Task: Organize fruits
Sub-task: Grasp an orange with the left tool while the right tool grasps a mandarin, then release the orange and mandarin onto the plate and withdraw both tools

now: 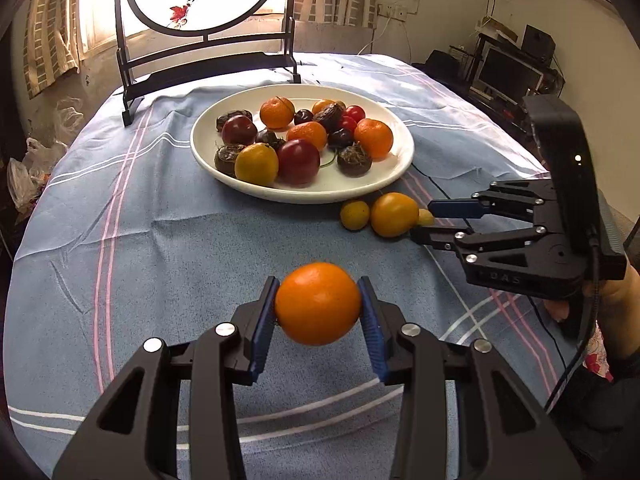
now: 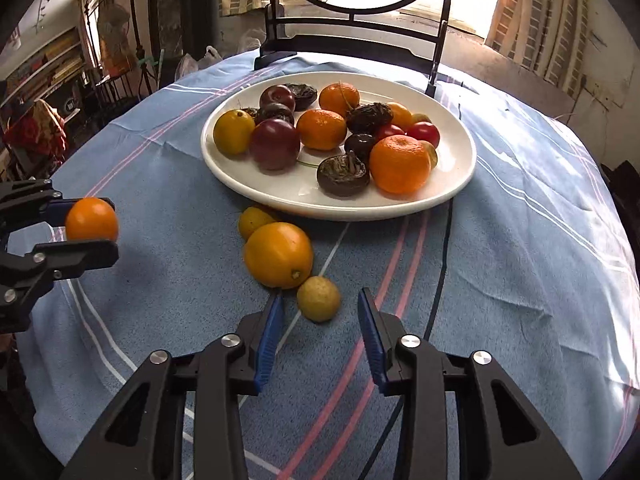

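Left gripper clamped on round orange tangerine, right gripper unclenched, small yellow-green fruit just beyond its tips, large yellow-orange citrus at eleven o'clock, white ceramic plate of mixed fruit at twelve.

- Left claw clamped on orange fruit, blue pads pressing both sides, fruit held above cloth.
- Right claw in from right edge, tips at small yellow fruit, grip unclear from here.
- Beside it: big yellow-orange fruit, smaller yellow fruit, both on cloth just off plate rim.
- White plate mid-bench w/ oranges, red plums, dark wrinkled fruits.
- Blue striped cloth over bench; black-framed round screen behind plate.
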`<state>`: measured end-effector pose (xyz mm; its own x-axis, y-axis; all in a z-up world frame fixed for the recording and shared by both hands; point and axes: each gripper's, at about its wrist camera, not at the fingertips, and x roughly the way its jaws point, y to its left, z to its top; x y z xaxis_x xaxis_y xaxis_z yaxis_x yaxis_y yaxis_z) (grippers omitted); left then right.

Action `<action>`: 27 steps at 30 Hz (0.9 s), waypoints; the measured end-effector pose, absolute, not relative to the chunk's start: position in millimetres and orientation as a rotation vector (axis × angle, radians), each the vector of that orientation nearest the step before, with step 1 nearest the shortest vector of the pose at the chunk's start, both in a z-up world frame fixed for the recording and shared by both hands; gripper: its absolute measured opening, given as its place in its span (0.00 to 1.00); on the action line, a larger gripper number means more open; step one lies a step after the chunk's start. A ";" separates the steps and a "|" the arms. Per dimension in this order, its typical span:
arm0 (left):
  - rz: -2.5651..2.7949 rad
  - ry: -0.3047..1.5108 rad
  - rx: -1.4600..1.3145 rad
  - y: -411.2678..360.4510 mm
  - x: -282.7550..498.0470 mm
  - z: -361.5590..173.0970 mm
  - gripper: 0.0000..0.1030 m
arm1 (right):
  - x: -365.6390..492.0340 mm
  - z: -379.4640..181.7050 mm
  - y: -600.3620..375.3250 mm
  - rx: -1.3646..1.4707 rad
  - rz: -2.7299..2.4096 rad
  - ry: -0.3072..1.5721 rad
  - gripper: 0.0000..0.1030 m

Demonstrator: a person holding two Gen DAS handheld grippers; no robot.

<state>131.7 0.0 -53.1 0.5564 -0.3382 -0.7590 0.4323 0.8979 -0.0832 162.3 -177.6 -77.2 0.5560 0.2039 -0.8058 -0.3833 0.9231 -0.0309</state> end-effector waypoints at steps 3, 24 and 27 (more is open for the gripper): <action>-0.452 0.870 0.102 3.1 132.2 -53.9 0.38 | 163.8 -77.2 -177.0 -0.217 0.348 0.921 0.22; -0.523 0.796 0.009 -27.7 225.6 3.6 0.38 | 211.6 20.2 -224.6 0.104 0.384 0.763 0.23; -0.488 0.818 -0.008 -35.4 266.7 -4.0 0.38 | 254.1 15.1 -216.4 0.122 0.360 0.780 0.23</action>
